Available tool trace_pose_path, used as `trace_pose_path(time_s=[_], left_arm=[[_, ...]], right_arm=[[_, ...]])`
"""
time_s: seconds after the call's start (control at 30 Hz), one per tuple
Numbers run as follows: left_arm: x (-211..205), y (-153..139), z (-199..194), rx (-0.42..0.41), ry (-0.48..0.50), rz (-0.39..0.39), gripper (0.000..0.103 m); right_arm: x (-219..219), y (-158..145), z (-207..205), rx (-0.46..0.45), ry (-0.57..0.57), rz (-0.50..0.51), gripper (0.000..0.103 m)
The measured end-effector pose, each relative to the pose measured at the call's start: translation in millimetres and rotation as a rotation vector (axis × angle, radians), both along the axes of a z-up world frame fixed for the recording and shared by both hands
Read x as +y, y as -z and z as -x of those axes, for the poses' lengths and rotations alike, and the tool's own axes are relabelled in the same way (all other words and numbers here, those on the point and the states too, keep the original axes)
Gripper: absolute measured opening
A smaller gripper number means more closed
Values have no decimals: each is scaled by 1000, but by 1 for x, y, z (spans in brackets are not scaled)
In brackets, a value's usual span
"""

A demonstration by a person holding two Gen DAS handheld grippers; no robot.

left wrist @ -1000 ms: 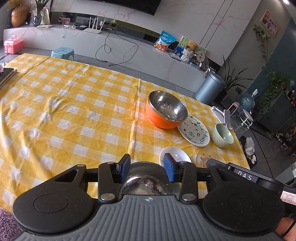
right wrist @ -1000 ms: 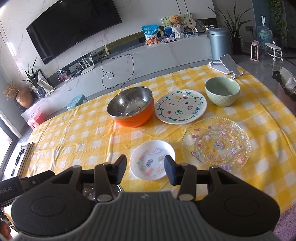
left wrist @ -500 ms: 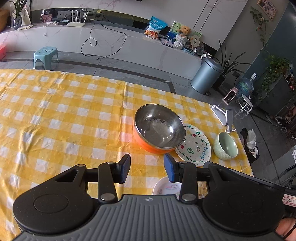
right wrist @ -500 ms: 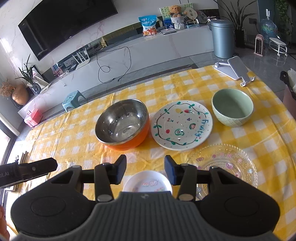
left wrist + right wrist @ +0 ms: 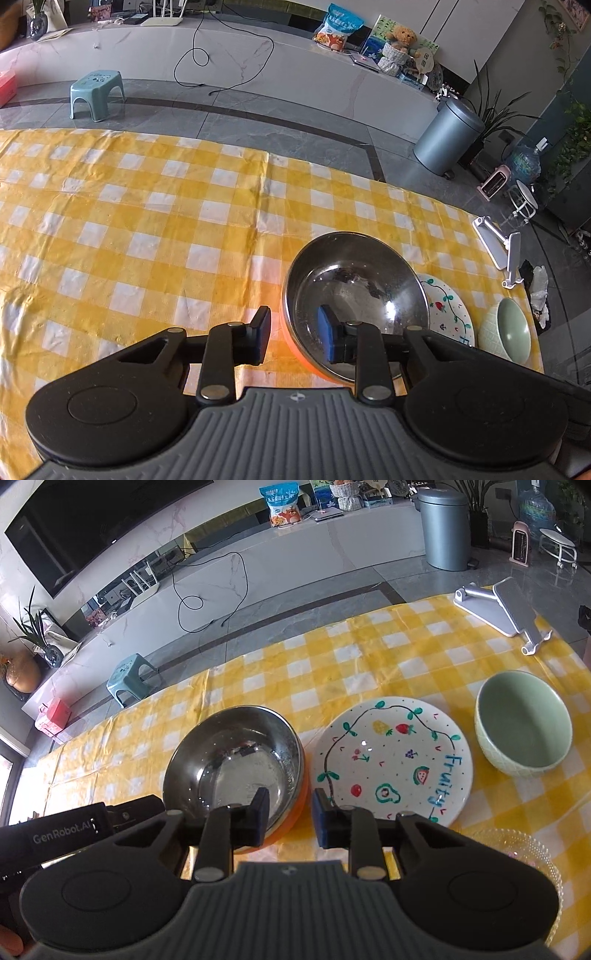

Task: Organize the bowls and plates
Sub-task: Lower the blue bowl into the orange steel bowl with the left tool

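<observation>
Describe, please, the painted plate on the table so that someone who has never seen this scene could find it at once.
Start at the yellow-and-white checked tablecloth and find the steel bowl with an orange outside. Right beside it, between that bowl and the pale green bowl, lies the white plate. It alone bears hand-painted fruits, a green vine border and the blue word "fruity"; the glass plate nearer the camera is clear.

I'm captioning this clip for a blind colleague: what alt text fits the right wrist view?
The right gripper, jaws closing, straddles the near rim of a steel-lined orange bowl on a yellow checked tablecloth. Beside it sit a painted fruit plate and a green bowl.
</observation>
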State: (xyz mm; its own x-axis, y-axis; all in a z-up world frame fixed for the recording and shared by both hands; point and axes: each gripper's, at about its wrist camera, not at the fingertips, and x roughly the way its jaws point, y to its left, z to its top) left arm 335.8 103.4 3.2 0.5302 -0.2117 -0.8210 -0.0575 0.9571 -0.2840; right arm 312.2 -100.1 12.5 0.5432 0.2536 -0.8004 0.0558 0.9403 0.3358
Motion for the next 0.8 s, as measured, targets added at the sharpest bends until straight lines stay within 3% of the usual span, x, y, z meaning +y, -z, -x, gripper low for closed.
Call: trace_pose_path(time_s=[0.17, 0.3, 0.43, 0.6, 0.8], left_arm=[[1, 15, -15, 27, -14, 3, 25], [-3, 22, -19, 42, -9, 3, 13], [-5, 24, -21, 43, -16, -3, 9], [-7, 22, -19, 43, -13, -14, 7], [-5, 1, 3, 42, -7, -26, 8]], right_arm=[[4, 14, -16, 26, 6, -5, 19], [7, 21, -25, 34, 18, 6, 19], [9, 28, -30, 49, 23, 21, 12], [10, 30, -30, 54, 25, 24, 10], [10, 11, -12, 40, 4, 27, 9]])
